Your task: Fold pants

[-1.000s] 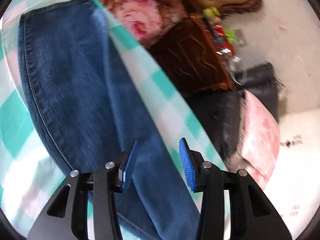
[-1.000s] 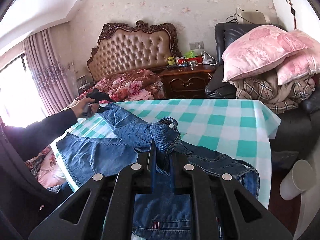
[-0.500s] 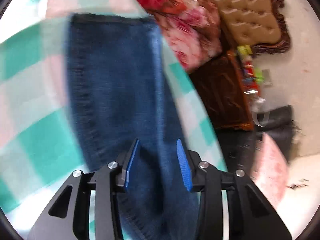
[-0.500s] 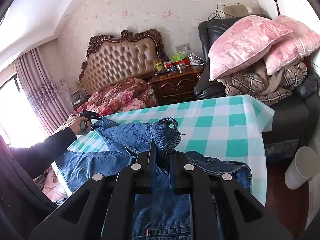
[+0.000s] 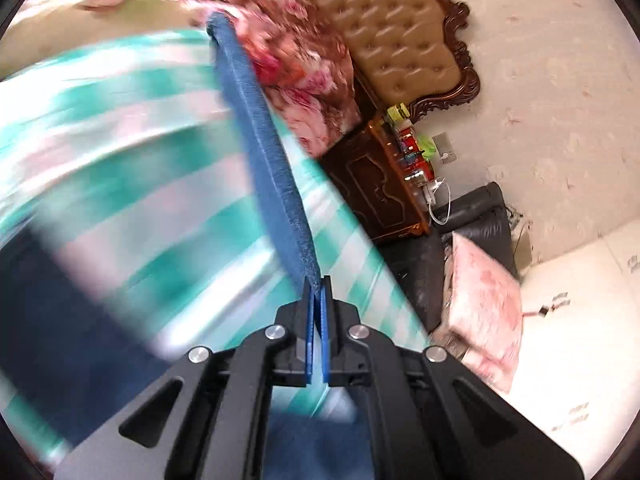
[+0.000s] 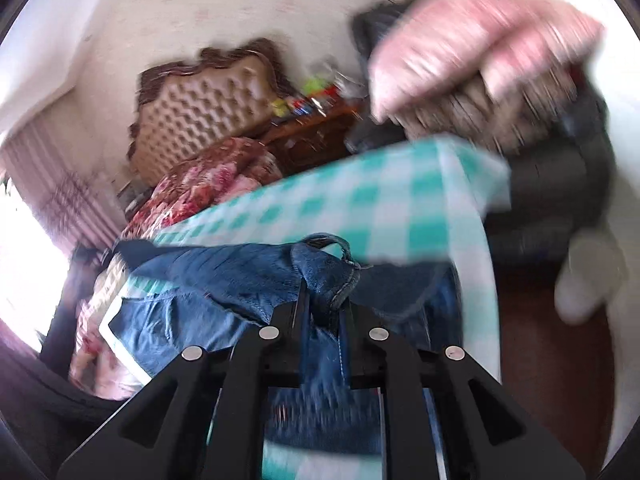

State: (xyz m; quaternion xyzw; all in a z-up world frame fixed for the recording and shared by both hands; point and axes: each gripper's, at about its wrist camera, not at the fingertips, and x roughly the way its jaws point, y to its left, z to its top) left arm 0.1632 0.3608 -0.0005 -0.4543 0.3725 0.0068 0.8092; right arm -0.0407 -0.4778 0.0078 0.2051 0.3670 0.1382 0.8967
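Observation:
Blue denim pants [image 6: 248, 280] lie on a table with a green-and-white checked cloth [image 6: 360, 200]. My right gripper [image 6: 322, 304] is shut on a bunched part of the waistband with a belt loop [image 6: 340, 246] and holds it lifted. In the left wrist view my left gripper [image 5: 318, 284] is shut on the edge of a pant leg [image 5: 264, 160], which stretches taut away from the blue pads [image 5: 308, 340] above the checked cloth [image 5: 132, 160]. Both views are motion-blurred.
A bed with a floral quilt [image 5: 304, 68] and tufted headboard [image 5: 400, 24] is beyond the table. A dark wooden nightstand [image 5: 380, 188], a black armchair [image 5: 480, 216] with pink pillows [image 6: 460, 40] and a white bin [image 6: 588, 276] stand to the right.
My left gripper closed on the pant leg's edge and lifted it off the cloth. My right gripper kept its hold on the waistband and swung; both views turned sharply.

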